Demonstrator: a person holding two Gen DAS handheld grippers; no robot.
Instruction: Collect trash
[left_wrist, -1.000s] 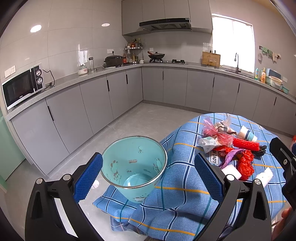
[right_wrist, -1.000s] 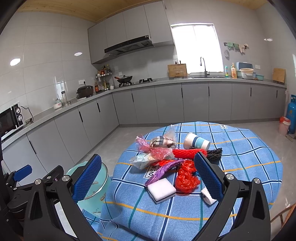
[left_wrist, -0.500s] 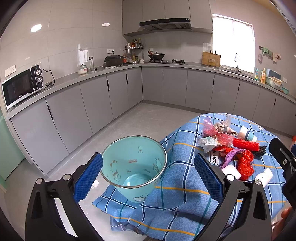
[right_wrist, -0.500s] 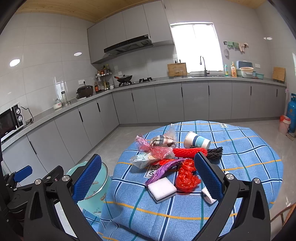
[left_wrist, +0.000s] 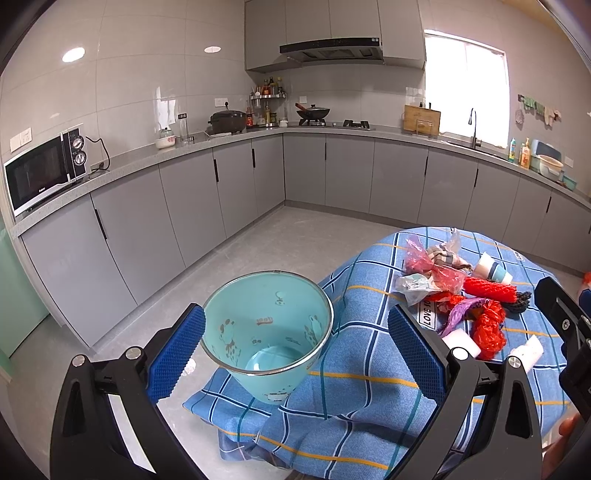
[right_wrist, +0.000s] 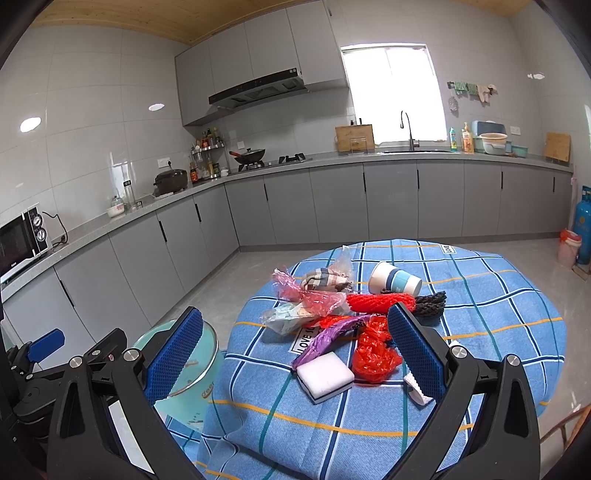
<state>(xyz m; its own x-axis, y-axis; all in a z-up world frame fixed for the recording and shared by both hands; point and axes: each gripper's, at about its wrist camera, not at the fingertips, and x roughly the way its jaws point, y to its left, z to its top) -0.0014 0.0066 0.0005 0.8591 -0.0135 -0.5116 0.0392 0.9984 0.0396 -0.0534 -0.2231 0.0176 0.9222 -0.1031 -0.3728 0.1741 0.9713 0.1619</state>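
A heap of trash lies on the round table's blue checked cloth (right_wrist: 480, 295): a white sponge block (right_wrist: 325, 376), a crumpled red bag (right_wrist: 373, 352), a purple wrapper (right_wrist: 332, 334), red netting (right_wrist: 376, 302), pink plastic (right_wrist: 310, 293) and a tipped paper cup (right_wrist: 393, 282). The heap also shows in the left wrist view (left_wrist: 458, 291). A teal bin (left_wrist: 267, 328) stands on the floor beside the table, empty. My left gripper (left_wrist: 295, 354) is open, its fingers either side of the bin. My right gripper (right_wrist: 291, 354) is open and empty, above the table's near side.
Grey kitchen cabinets (left_wrist: 229, 184) run along the walls, with a microwave (left_wrist: 40, 170) on the counter at left. A blue gas cylinder (right_wrist: 581, 230) and a small red bin (right_wrist: 569, 247) stand at far right. The cloth hangs to the floor (left_wrist: 280, 421).
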